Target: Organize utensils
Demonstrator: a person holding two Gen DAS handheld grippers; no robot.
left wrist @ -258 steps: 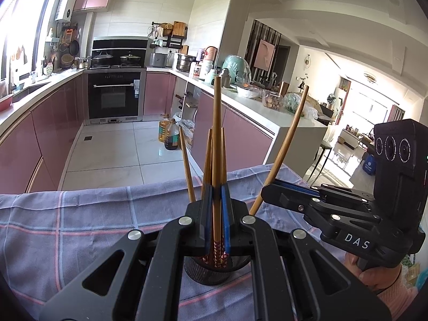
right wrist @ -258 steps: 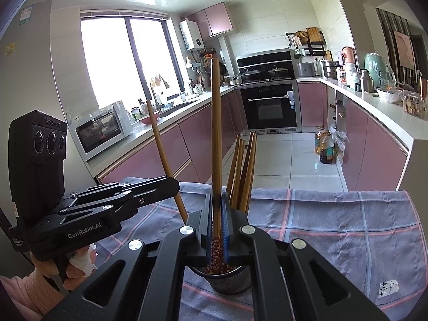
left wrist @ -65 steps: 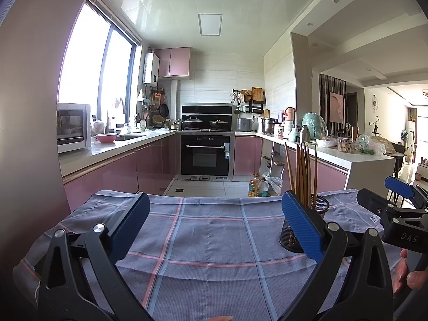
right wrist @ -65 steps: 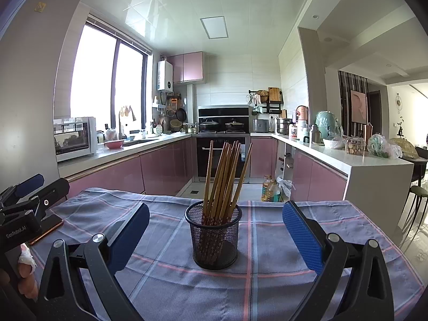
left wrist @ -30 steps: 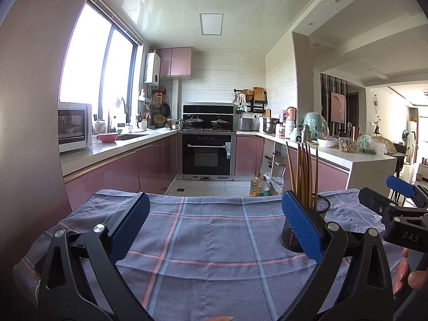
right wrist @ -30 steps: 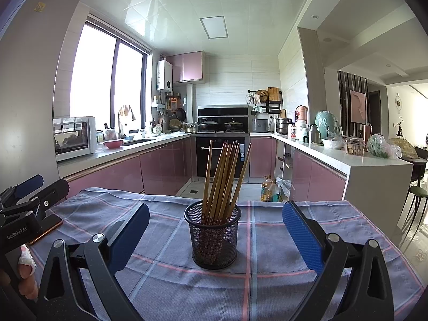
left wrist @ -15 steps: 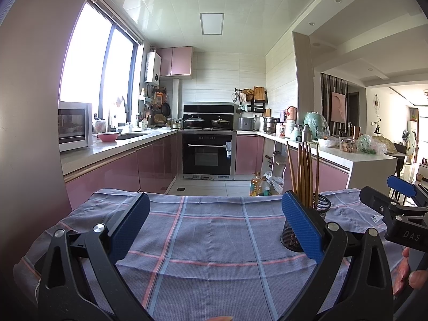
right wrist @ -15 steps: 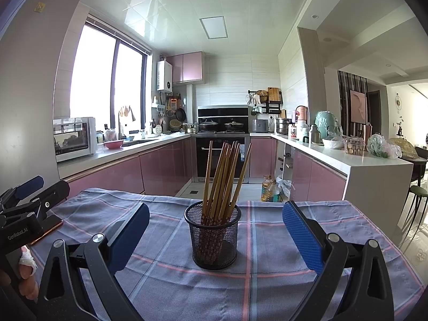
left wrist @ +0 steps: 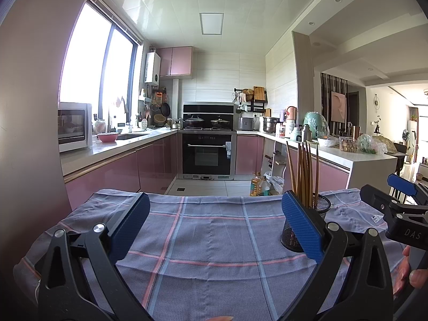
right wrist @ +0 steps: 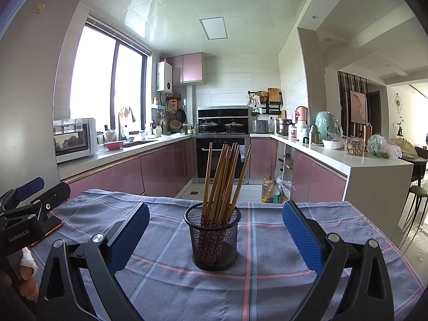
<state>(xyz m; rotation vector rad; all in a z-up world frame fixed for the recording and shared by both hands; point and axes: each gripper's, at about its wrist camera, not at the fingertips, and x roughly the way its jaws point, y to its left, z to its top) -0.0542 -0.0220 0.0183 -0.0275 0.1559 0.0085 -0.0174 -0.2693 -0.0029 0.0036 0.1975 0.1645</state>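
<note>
Chopsticks point(right wrist: 223, 179) upright in the mesh holder point(right wrist: 213, 238), frame centre.
Left gripper point(left wrist: 214, 230) and right gripper point(right wrist: 215, 236): jaws spread wide, empty, above the checked cloth point(right wrist: 267, 281).

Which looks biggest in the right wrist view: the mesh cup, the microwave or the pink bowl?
1. Mesh cup, though it stands nearest the camera, so this is only apparent size.
2. Microwave.
3. Pink bowl.

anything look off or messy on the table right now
Nothing stands out. The chopsticks all stand in the mesh cup, which sits upright on the checked cloth. Both the left gripper and the right gripper are open and empty.
</note>
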